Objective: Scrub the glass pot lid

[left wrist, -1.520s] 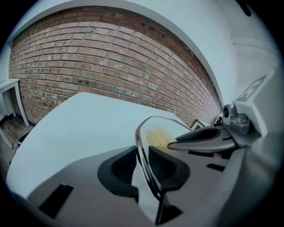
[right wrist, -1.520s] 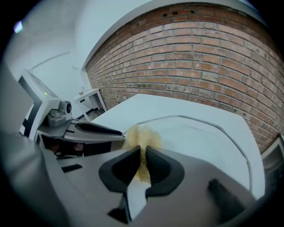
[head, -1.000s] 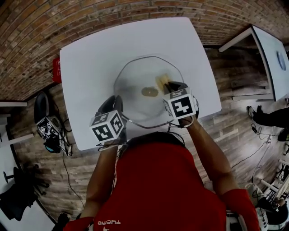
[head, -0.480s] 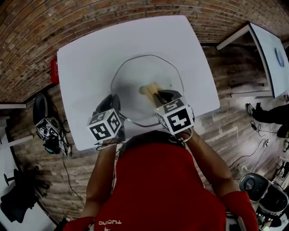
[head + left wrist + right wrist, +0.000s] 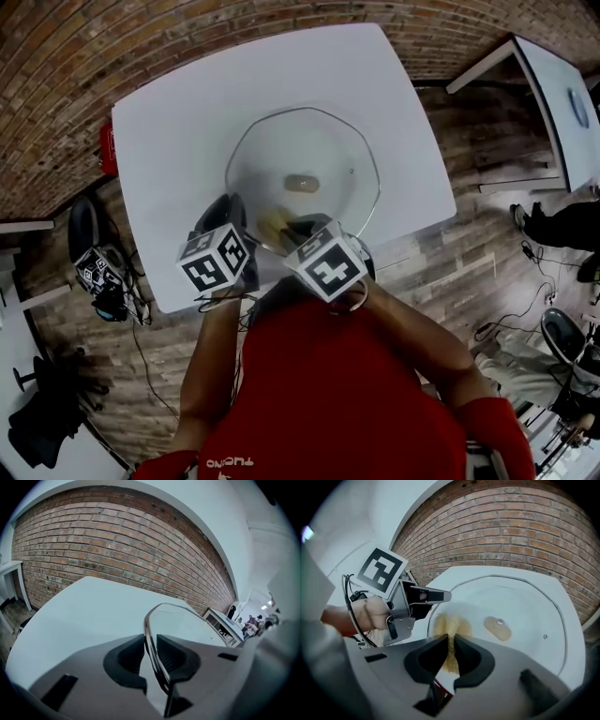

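A round glass pot lid (image 5: 314, 141) lies on the white table (image 5: 178, 112), its beige knob (image 5: 301, 183) at the centre. My left gripper (image 5: 232, 214) is shut on the lid's near-left rim; in the left gripper view the metal rim (image 5: 151, 625) runs between the jaws (image 5: 151, 652). My right gripper (image 5: 287, 228) is shut on a yellowish sponge (image 5: 273, 224) that rests on the glass near that rim. The right gripper view shows the sponge (image 5: 449, 626) ahead of the jaws (image 5: 451, 652), the knob (image 5: 497, 626) to its right and the left gripper (image 5: 433, 596) close by.
A brick wall stands behind the table. A second white table (image 5: 553, 103) is at the right. On the wooden floor to the left are a red object (image 5: 105, 148), a black stool (image 5: 86, 225) and a marker-cube device (image 5: 98, 270) with cables. A person's legs (image 5: 562, 236) show far right.
My right gripper has carried the sponge across the lid, from right of the knob to the near-left rim beside the left gripper. The left gripper has kept still on the rim.
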A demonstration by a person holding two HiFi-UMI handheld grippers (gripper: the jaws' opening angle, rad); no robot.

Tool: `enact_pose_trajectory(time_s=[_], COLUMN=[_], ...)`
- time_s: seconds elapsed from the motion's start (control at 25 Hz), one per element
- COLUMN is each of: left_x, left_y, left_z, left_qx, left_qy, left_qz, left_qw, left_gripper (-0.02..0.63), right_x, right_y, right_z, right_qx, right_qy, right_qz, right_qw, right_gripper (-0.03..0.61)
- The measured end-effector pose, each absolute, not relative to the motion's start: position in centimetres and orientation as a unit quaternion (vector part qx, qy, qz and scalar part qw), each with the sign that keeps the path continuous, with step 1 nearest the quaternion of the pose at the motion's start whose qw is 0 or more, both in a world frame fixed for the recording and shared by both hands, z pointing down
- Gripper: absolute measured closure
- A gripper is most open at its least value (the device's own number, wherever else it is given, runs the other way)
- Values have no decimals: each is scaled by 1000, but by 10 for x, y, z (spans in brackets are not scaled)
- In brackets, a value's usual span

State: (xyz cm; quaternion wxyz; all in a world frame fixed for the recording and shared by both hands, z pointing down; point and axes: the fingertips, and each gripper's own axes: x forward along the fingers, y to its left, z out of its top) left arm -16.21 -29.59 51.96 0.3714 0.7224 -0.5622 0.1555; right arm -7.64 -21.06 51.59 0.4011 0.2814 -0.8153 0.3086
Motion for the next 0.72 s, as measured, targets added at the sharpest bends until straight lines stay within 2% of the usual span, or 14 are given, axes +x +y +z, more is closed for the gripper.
enact_pose_trajectory(time_s=[0.2,0.72], left_x=[-163,-162], left_y=[-296,-294], left_z=[521,520], left_qx=[722,722], left_qy=[-562,-565], left_qz=[156,156], left_qw=[371,369], left_gripper=[525,525], right_x=[-60,37], right_y=[-217,-224], right_z=[517,514], right_qx=[300,380], right_qy=[-809,-768], right_qz=[304,304], right_qw=[404,417], right_gripper=[525,525])
